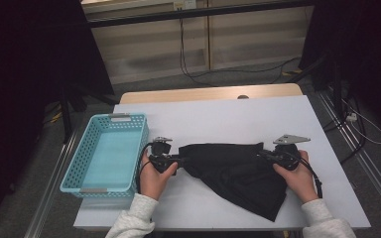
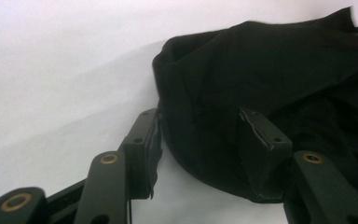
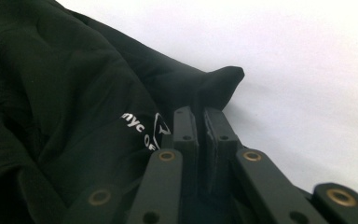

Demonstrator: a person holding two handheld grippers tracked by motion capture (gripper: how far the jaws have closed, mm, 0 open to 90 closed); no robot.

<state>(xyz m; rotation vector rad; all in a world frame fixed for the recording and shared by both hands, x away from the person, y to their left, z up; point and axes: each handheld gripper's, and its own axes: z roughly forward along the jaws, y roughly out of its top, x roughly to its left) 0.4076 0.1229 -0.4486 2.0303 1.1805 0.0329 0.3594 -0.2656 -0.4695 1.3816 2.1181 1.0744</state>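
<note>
Left tongs (image 2: 200, 135) parted, straddling the rounded left edge of the black garment (image 1: 238, 171) without pinching it, right tongs (image 3: 200, 123) clamped on its right corner, cloth spread between them across the white tabletop (image 1: 228, 116), turquoise basket (image 1: 106, 186) just left of the left hand (image 1: 154, 176).

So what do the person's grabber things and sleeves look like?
Each gripper is black. The left gripper has two flat black jaws on hinged bars with brass-coloured rivets, and so does the right gripper. A black cable loops from the left one. The right one has a grey three-cornered plate on top. The sleeves are light grey and fleecy-looking.
</note>
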